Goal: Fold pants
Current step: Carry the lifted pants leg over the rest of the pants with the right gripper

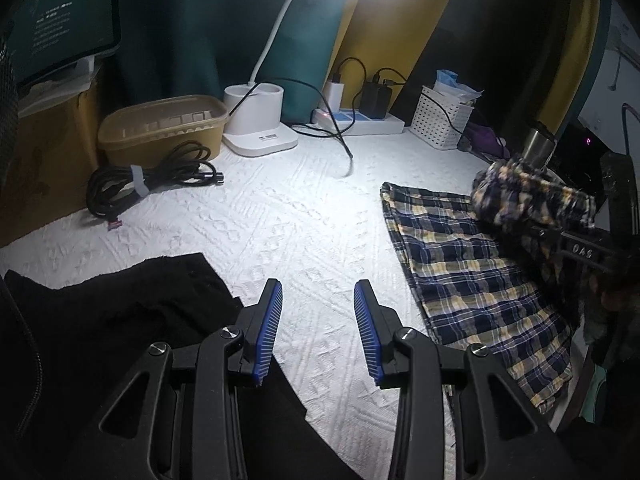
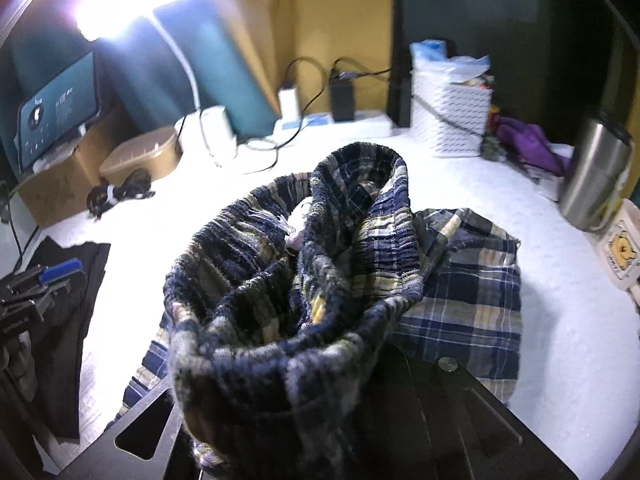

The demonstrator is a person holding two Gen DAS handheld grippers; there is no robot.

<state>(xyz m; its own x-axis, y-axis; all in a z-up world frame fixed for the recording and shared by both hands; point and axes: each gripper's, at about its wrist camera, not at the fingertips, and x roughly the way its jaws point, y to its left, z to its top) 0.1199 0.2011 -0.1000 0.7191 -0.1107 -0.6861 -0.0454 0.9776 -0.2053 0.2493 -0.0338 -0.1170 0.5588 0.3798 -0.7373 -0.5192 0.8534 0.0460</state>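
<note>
a white textured desk is lit; plaid pants are clamped by the right tool, right of the half-open, empty left tool.

We see a home corner: a lit desk lamp, a power strip with chargers, a white storage basket.

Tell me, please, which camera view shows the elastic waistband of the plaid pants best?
The right wrist view: the waistband fills the frame's middle, bunched and lifted by the right gripper, its ribbed gathers plain. The left wrist view shows it only as a small, blurred bundle at the right edge, above the flat plaid pants.
</note>
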